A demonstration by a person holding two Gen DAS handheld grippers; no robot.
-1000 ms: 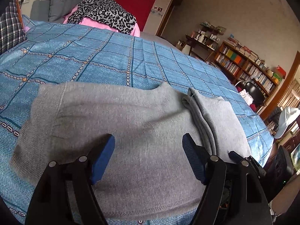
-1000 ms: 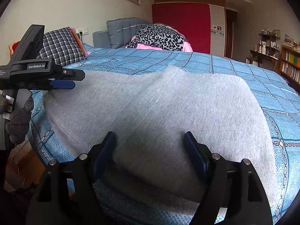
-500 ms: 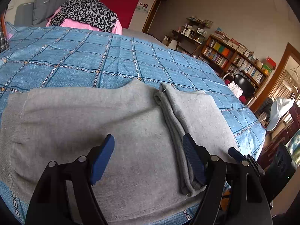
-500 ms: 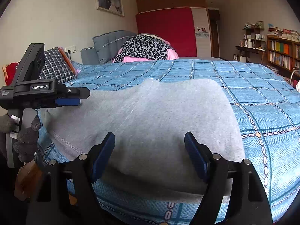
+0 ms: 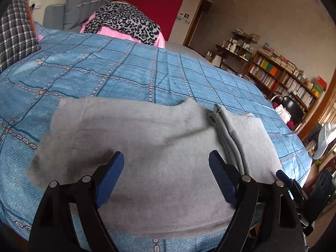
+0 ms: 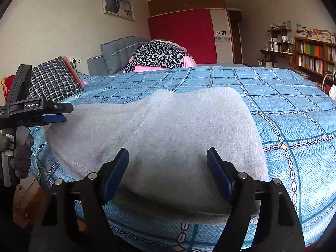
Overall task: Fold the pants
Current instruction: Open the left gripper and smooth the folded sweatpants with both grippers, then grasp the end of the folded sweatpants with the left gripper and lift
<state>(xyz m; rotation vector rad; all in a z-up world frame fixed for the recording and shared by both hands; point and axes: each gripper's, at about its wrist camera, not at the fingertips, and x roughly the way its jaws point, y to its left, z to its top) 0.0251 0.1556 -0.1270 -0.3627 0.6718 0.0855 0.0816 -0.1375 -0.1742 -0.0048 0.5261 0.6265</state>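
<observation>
Your left claw (image 5: 166, 168) hangs just above the grey pants (image 5: 147, 147) with its jaws opening and nothing pinched between them; your right claw (image 6: 168, 163) stands spread and empty too. The pants lie flat on the blue bedspread (image 5: 126, 73), straight ahead of both claws. Right of your left claw a doubled layer of cloth (image 5: 241, 134) lies on top; I judge one fold is made. Before the next, take the left hem with both claws, each biting every layer. The near edge is hidden under the fingers, so possibly it overhangs the bed.
</observation>
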